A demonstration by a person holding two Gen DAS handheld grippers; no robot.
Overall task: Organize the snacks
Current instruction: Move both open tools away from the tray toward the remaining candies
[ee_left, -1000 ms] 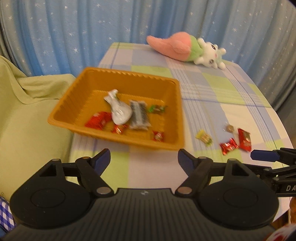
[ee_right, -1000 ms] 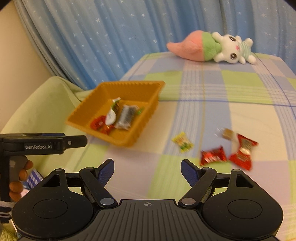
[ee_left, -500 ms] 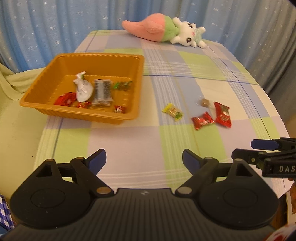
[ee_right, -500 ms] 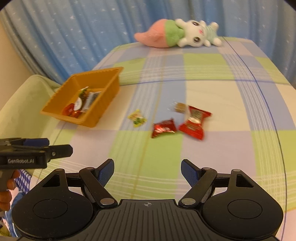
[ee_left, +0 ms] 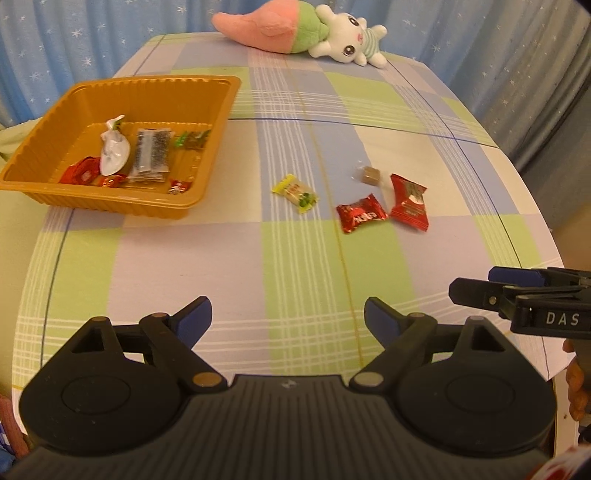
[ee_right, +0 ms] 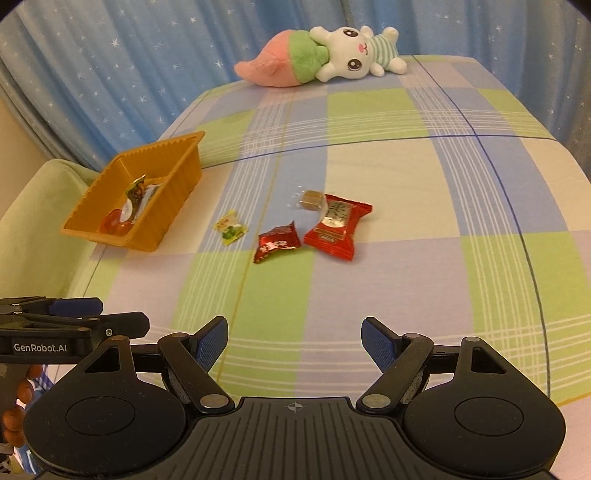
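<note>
Both tools have shifted toward loose snacks; left tool [ee_left: 288, 317] just widened, right tool [ee_right: 294, 341] agape, both empty.

Colours on the table

Orange tray [ee_left: 207, 155] at ten o'clock; tablecloth [ee_left: 295, 266] checked lilac, green, cream; yellow sweet [ee_left: 294, 192], two red packets [ee_left: 362, 214] at centre; pink-green-white plush [ee_left: 299, 22] at twelve; starry blue curtain [ee_left: 92, 37].

Home room: starry curtain [ee_left: 92, 44], plush toy [ee_left: 295, 29], checked tablecloth [ee_left: 295, 266].
</note>
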